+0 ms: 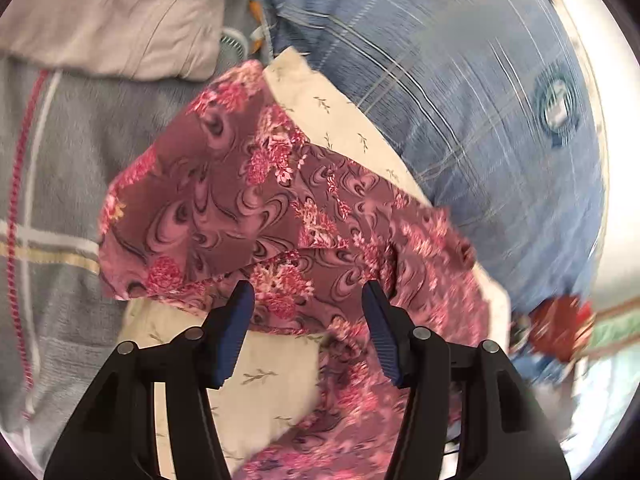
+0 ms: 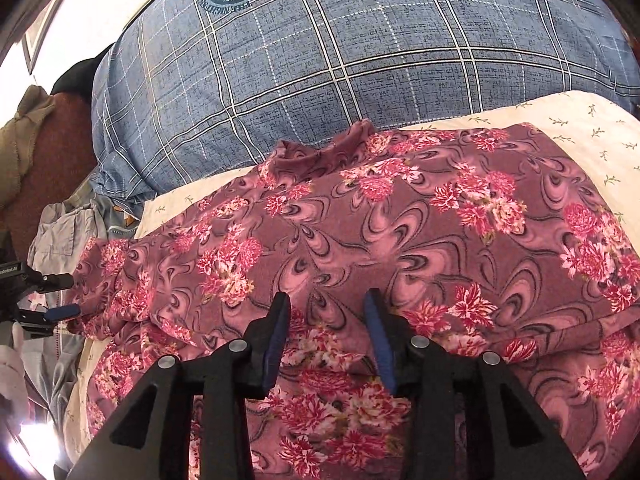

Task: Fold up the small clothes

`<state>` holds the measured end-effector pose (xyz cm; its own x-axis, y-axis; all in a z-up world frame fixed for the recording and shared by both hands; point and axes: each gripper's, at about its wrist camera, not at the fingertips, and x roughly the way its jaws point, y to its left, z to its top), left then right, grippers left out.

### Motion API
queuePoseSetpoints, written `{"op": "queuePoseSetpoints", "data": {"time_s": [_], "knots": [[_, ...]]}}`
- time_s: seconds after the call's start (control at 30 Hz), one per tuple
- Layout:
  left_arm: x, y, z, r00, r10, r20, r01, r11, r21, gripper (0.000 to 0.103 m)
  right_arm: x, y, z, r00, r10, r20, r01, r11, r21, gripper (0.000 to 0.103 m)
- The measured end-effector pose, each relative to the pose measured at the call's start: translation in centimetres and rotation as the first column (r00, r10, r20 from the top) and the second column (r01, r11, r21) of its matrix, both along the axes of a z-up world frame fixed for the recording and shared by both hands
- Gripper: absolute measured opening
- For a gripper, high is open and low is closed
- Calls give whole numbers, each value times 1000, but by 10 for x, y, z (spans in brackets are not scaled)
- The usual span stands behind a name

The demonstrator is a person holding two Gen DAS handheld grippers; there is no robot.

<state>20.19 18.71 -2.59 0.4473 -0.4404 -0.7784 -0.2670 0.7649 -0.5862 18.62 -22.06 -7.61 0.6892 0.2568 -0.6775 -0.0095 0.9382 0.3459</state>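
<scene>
A maroon garment with pink flowers [image 1: 248,200] lies spread and partly folded over on a cream sheet with small leaf sprigs [image 1: 276,384]. My left gripper [image 1: 308,292] hangs over the garment's near edge, jaws apart, its blue pads [image 1: 236,332] clear of the cloth. In the right wrist view the same garment [image 2: 360,232] fills the middle. My right gripper [image 2: 328,300] stands open just above it, nothing pinched. The left gripper [image 2: 64,296] shows at the garment's left end, also open.
A big blue plaid pillow [image 2: 320,52] rises right behind the garment. A grey blanket with stripes [image 1: 60,200] and a beige cloth [image 1: 120,12] lie to the left. Grey crumpled clothes [image 2: 64,232] sit beyond the sheet's left edge [image 2: 168,204].
</scene>
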Motion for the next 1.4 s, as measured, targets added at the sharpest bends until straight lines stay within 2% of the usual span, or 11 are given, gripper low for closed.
{"op": "queuePoseSetpoints", "data": {"time_s": [0.1, 0.3, 0.4, 0.47, 0.5, 0.53, 0.67, 1.0, 1.13, 1.27, 1.4], "knots": [[11, -8, -12, 1000, 19, -23, -20, 997, -70, 61, -1, -2, 0, 1000, -1, 2, 1, 1000, 15, 41], [47, -25, -48, 988, 71, -134, -80, 995, -57, 62, -2, -7, -1, 1000, 3, 8, -3, 999, 46, 43], [59, -15, -54, 980, 145, -138, -158, 983, -89, 60, -2, -9, -2, 1000, 6, 11, -6, 998, 68, 44], [64, -8, -54, 973, 181, -142, -196, 976, -99, 40, -2, -12, -2, 1000, 9, 14, -10, 996, 85, 45], [68, -5, -56, 972, 179, -152, -196, 975, -102, 13, -2, -11, -2, 1000, 10, 15, -11, 996, 89, 45], [70, -4, -59, 973, 166, -163, -185, 976, -115, 8, -2, -12, -2, 1000, 12, 16, -13, 995, 95, 46], [63, -3, -53, 976, 164, -142, -187, 968, -165, 8, -2, -13, -3, 1000, 14, 21, -16, 994, 109, 46], [40, -81, 47, 997, 12, 80, 10, 962, -272, 8, -2, -15, -4, 1000, 11, 23, -14, 990, 140, 47], [38, -137, 62, 991, -77, 110, 105, 955, -276, 8, -1, -19, 3, 999, 25, -27, -21, 989, 148, 45], [36, -196, 49, 979, -191, 68, 203, 933, -296, 8, -22, -32, 23, 1000, -10, -25, 9, 1000, -30, 46], [27, -264, 17, 952, -307, -7, 291, 911, -293, 8, -52, -55, 20, 997, -45, -62, 30, 975, -219, 53]]}}
